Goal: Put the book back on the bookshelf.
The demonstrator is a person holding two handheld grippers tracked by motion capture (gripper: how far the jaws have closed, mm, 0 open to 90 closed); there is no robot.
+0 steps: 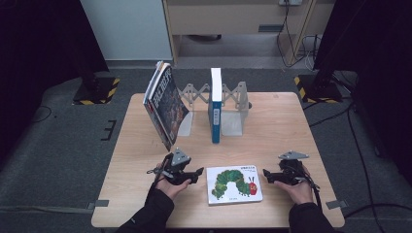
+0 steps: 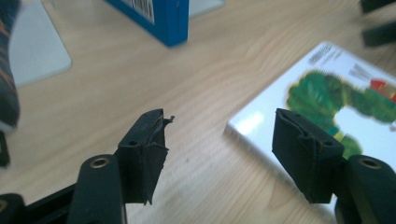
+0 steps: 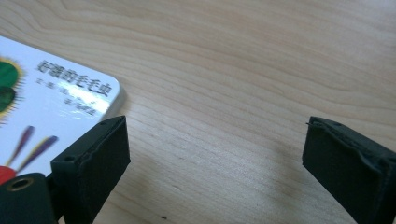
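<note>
A white picture book (image 1: 234, 184) with a green caterpillar on its cover lies flat near the table's front edge. My left gripper (image 1: 198, 173) sits just left of the book, open, with its jaws pointing at the book's left edge. In the left gripper view the book (image 2: 327, 98) lies ahead of the right jaw and my left gripper (image 2: 231, 144) holds nothing. My right gripper (image 1: 266, 175) hovers just right of the book, open and empty. In the right gripper view the book's corner (image 3: 60, 102) lies beside the left jaw of my right gripper (image 3: 215, 149).
At the back of the table (image 1: 282, 126) a blue book (image 1: 215, 104) stands upright in an expandable metal book rack (image 1: 233, 104). A dark-covered book (image 1: 164, 104) leans at the rack's left end. In the left gripper view the blue book (image 2: 159, 18) is ahead.
</note>
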